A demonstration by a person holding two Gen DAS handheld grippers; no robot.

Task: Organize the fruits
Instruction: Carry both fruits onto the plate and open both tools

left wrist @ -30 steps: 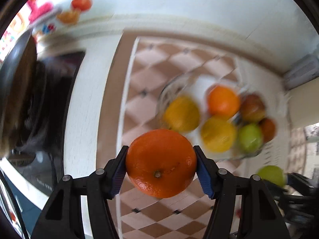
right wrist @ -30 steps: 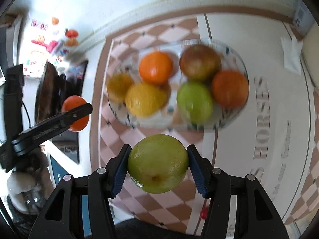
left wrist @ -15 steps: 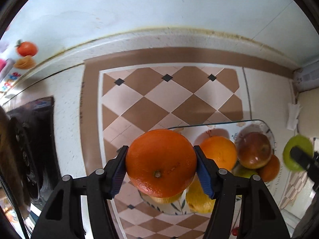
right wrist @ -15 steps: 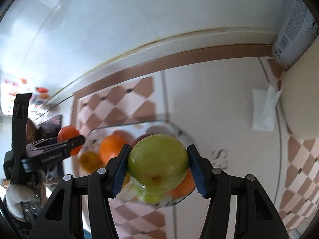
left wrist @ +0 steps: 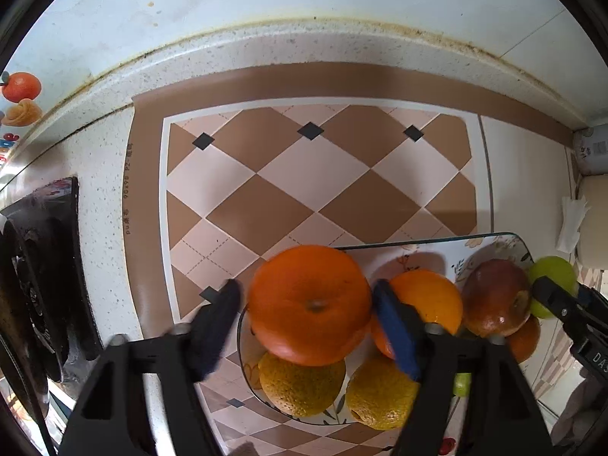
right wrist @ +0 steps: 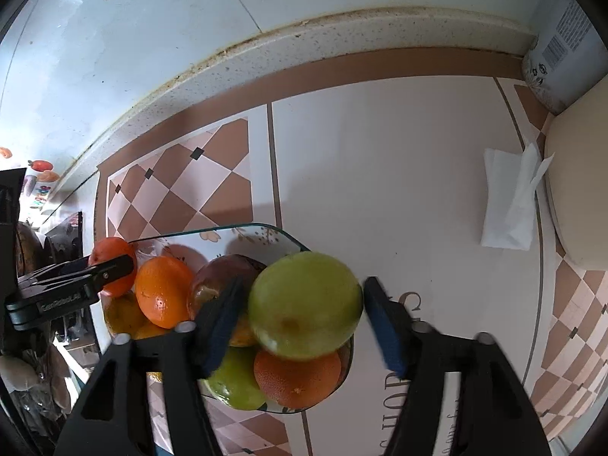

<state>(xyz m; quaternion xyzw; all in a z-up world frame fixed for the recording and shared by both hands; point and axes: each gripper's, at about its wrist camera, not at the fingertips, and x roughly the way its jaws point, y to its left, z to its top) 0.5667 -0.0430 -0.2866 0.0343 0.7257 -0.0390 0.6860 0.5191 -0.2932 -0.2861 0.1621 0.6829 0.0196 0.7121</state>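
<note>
**Both fruits at point of release over glass plate**

Left gripper (left wrist: 307,313) jaws parted around orange (left wrist: 309,304); right gripper (right wrist: 302,317) jaws parted around green apple (right wrist: 306,304). Both above the glass plate (right wrist: 243,228). Recommend lowering before withdrawal, avoiding roll-off

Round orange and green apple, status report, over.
Left claw open, round orange dropping. Right claw open, green apple released. Glass fruit bowl below, already crowded.
</note>
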